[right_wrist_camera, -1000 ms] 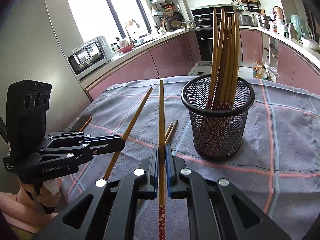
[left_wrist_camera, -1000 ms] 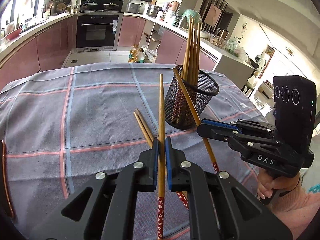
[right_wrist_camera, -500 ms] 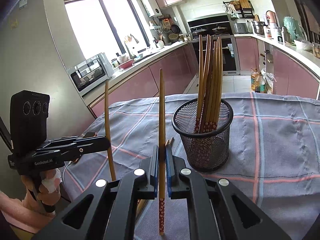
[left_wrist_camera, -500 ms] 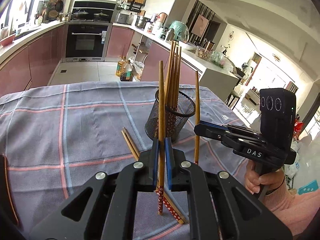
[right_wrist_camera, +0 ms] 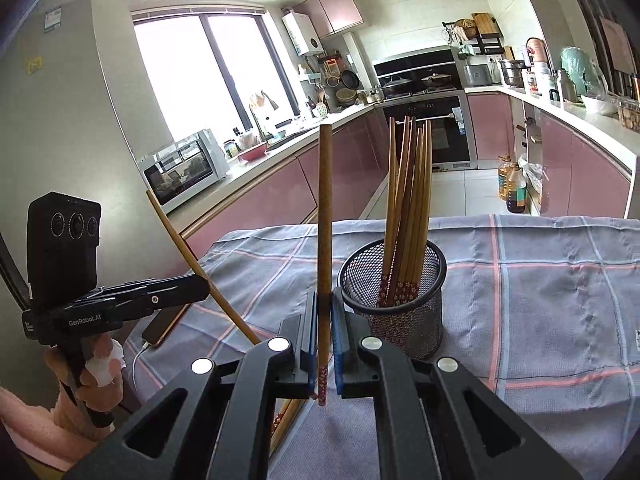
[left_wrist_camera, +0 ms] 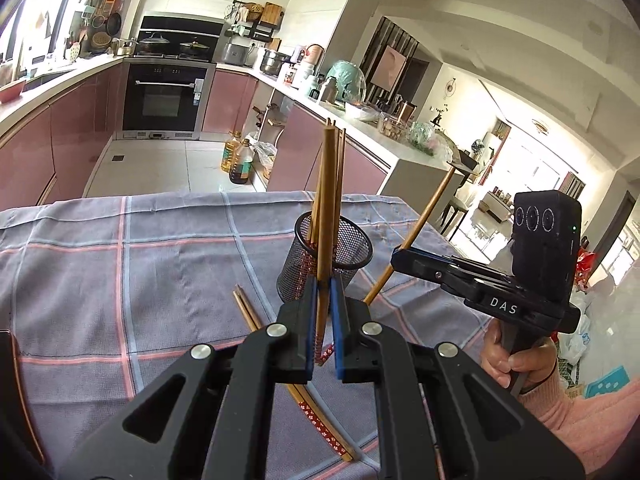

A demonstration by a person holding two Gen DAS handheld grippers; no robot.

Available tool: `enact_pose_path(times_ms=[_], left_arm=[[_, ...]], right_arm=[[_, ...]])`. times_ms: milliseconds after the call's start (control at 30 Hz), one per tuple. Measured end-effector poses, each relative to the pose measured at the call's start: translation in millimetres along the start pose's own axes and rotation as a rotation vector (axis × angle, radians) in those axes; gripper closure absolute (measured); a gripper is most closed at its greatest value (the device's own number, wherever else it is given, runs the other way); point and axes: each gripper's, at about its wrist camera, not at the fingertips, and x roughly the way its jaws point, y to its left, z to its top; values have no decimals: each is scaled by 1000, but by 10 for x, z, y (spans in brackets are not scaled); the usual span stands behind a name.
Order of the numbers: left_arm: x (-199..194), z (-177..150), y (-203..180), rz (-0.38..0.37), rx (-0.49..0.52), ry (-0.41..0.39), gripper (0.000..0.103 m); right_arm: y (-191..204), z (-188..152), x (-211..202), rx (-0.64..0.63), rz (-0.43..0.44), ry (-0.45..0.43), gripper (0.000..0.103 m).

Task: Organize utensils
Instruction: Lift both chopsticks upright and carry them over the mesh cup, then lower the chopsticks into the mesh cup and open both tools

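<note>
A black mesh cup holding several wooden chopsticks stands on the plaid tablecloth; it also shows in the right wrist view. My left gripper is shut on one chopstick, held upright above the cloth just in front of the cup. My right gripper is shut on another chopstick, upright, left of the cup. The right gripper also shows in the left wrist view with its chopstick tilted. Two chopsticks lie on the cloth.
A phone with a cable lies at the table's left edge. Pink kitchen cabinets, an oven and oil bottles on the floor lie beyond the table. Each gripper is held by a hand in a pink sleeve.
Both grippers have lifted their chopsticks off the cloth and tipped them upright. The cup now looks farther away and lower in both views.
</note>
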Motion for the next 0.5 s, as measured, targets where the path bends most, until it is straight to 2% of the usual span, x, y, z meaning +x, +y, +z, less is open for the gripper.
enact_pose_path(times_ms=[500], left_arm=[[75,404,-170,-18,54,-66,96]], right_arm=[[5,412,-268,-59,-40,-106,97]])
